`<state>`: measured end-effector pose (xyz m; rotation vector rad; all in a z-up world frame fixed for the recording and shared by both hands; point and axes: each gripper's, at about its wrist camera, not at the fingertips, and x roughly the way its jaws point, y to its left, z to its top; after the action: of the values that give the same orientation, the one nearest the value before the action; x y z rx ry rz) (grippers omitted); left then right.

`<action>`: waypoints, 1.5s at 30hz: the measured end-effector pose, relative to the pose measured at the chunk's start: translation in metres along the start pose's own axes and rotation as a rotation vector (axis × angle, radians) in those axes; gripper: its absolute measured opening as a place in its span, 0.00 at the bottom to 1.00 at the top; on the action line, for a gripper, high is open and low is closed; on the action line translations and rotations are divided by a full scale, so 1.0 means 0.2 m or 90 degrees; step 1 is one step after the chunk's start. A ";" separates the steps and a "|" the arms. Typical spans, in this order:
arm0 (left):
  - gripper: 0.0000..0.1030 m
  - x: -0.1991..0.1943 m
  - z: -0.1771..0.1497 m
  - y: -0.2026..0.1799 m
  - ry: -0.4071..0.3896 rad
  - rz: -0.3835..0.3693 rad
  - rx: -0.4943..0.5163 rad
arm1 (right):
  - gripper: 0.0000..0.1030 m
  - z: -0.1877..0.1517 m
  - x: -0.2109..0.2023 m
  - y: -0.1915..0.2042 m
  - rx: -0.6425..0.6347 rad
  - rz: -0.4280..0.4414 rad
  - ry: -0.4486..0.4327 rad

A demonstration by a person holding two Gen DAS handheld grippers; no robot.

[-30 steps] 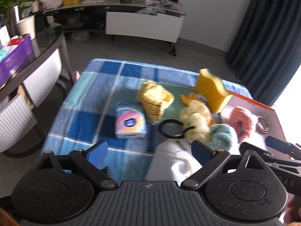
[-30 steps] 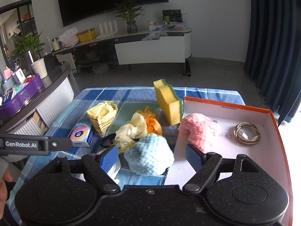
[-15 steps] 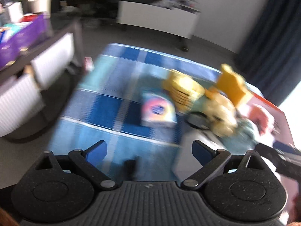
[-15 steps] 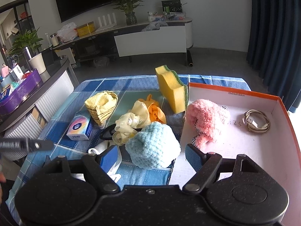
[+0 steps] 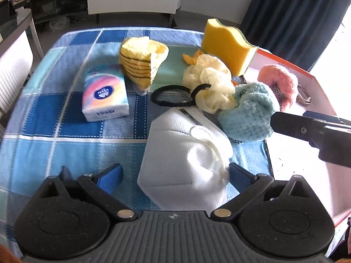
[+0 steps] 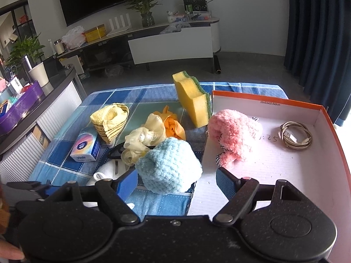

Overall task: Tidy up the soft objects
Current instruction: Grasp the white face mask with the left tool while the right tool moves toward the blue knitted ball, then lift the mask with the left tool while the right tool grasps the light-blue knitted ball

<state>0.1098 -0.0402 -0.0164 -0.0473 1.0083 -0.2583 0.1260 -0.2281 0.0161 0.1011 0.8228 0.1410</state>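
My left gripper (image 5: 174, 176), jaws just opened wide, straddles the white face mask (image 5: 186, 160) lying on the checked cloth (image 5: 65, 153). My right gripper (image 6: 176, 180) hangs open behind the blue knitted piece (image 6: 169, 166).

My left gripper (image 5: 174, 176) is speckled black plastic: two round housings at seven and five o'clock, a ribbed grey centre, silver pivot screws, blue ribbed pads (image 5: 110, 177). My right gripper (image 6: 176, 180) matches, its middle plain black with one small screw.
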 end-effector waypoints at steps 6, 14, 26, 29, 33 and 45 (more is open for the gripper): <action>0.75 -0.05 -0.03 -0.01 -0.032 -0.029 0.020 | 0.90 0.00 0.05 0.02 -0.006 0.009 0.015; 0.64 -0.13 -0.03 0.09 -0.044 -0.029 -0.027 | 0.91 0.02 0.18 0.07 -0.025 0.028 0.047; 0.64 -0.24 0.02 0.14 -0.080 0.000 -0.055 | 0.65 0.02 0.30 0.06 -0.036 0.015 0.052; 0.64 -0.26 0.03 0.13 -0.089 -0.003 -0.053 | 0.65 0.00 0.23 0.07 -0.041 0.028 0.047; 0.64 -0.31 0.03 0.12 -0.101 -0.002 -0.053 | 0.65 -0.04 0.11 0.08 -0.042 0.054 0.040; 0.64 -0.40 0.04 0.06 -0.127 -0.006 -0.049 | 0.65 -0.02 -0.17 0.06 -0.013 0.039 -0.037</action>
<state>0.0784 -0.0094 0.0515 -0.1457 0.8198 -0.2192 0.0985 -0.2222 0.0400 0.1106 0.7601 0.2031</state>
